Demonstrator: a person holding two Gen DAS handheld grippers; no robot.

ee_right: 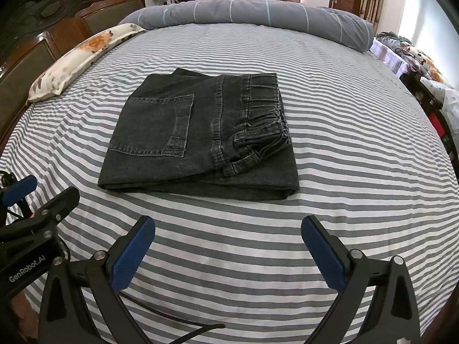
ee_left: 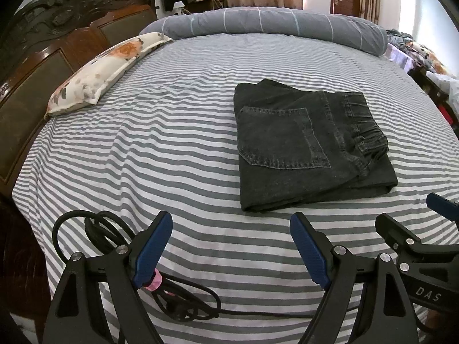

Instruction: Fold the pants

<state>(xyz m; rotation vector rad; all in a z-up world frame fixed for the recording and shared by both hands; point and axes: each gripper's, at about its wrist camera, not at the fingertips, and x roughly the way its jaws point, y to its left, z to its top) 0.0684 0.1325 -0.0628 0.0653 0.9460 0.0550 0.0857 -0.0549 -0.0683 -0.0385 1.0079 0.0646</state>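
Observation:
Dark grey denim pants (ee_left: 309,146) (ee_right: 200,134) lie folded into a compact rectangle on the striped bed, back pocket up and the elastic waistband along the right side. My left gripper (ee_left: 231,220) hovers open over the bed's near edge, short of the pants' near left corner, with nothing between its blue pads. My right gripper (ee_right: 228,225) also stands open and empty, just in front of the pants' near edge. Each gripper shows at the side of the other's view: the right gripper (ee_left: 413,209) at the right edge, the left gripper (ee_right: 48,190) at the left edge.
The bed sheet (ee_left: 172,154) is grey and white striped. A floral pillow (ee_left: 100,71) lies by the carved wooden headboard (ee_left: 43,46) on the left. A rolled grey duvet (ee_left: 272,23) runs along the far side. A black cable (ee_left: 178,301) coils under my left gripper.

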